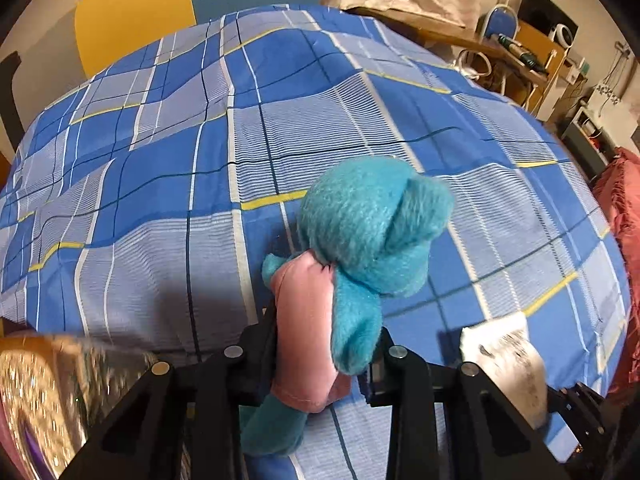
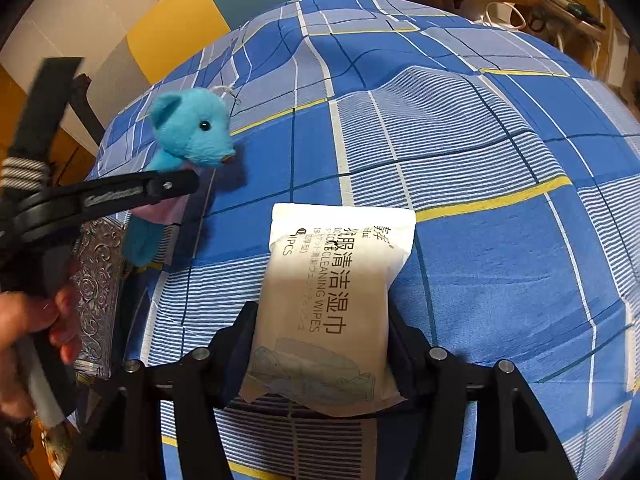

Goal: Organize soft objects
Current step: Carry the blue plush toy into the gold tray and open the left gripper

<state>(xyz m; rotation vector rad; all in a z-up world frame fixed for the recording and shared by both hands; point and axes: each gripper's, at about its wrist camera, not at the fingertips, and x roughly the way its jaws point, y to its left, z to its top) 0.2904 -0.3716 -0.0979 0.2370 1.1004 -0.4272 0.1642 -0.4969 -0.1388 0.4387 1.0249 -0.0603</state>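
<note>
A teal plush bear (image 1: 360, 216) in a pink garment sits upright on the blue checked bedsheet (image 1: 200, 160). My left gripper (image 1: 324, 356) is shut on its pink body, with the head sticking out past the fingers. In the right wrist view the same bear (image 2: 192, 128) faces right, and one left finger (image 2: 160, 188) crosses its body. A white pack of cleaning wipes (image 2: 332, 296) lies lengthwise in my right gripper (image 2: 324, 352), whose jaws are shut on its sides. That pack (image 1: 504, 356) also shows at the lower right of the left wrist view.
An ornate silver-patterned box (image 2: 96, 292) lies at the bed's left edge beside a person's hand (image 2: 24, 320). Red fabric (image 1: 620, 240) hangs at the right edge. A cluttered wooden desk (image 1: 520, 52) stands behind the bed. The sheet (image 2: 480, 160) spreads wrinkled ahead.
</note>
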